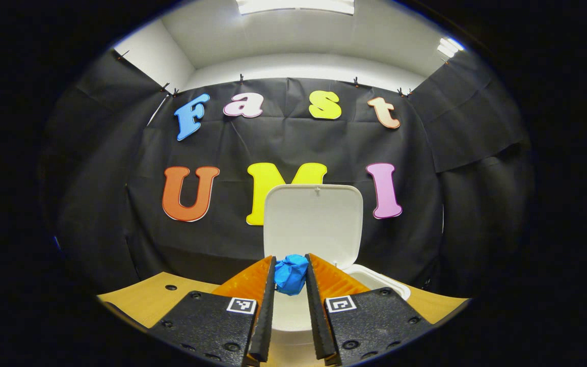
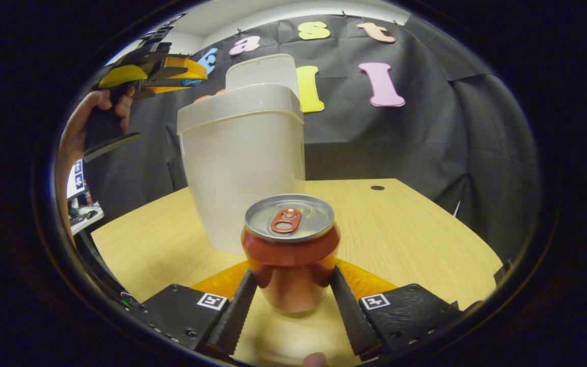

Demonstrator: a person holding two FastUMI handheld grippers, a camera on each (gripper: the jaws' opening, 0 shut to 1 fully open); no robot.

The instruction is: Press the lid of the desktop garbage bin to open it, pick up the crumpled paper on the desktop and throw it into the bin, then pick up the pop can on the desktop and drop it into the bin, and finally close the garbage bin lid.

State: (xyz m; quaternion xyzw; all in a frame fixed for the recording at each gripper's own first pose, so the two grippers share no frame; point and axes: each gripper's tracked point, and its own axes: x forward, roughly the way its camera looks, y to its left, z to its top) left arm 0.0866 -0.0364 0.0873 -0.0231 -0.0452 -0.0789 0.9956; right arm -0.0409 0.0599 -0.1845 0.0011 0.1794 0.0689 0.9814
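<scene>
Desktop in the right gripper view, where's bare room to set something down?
Bare desktop lies right of the bin, out to the table's edge, and left of it too. It is crowded in front, where the pop can stands between the hand-held gripper's fingers.

The pop can (image 2: 290,250) stands on the desk (image 2: 405,229) before the bin (image 2: 242,163), between the right tongs (image 2: 290,300).

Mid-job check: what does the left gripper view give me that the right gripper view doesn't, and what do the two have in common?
Left gripper view: the blue crumpled paper pinched between the left gripper fingers, held above the bin's open mouth.

Right gripper view: the red pop can upright on the wooden desktop, the right gripper closed around its sides, plus a hand holding the other gripper up high.

Both: the white garbage bin with its lid raised.
</scene>
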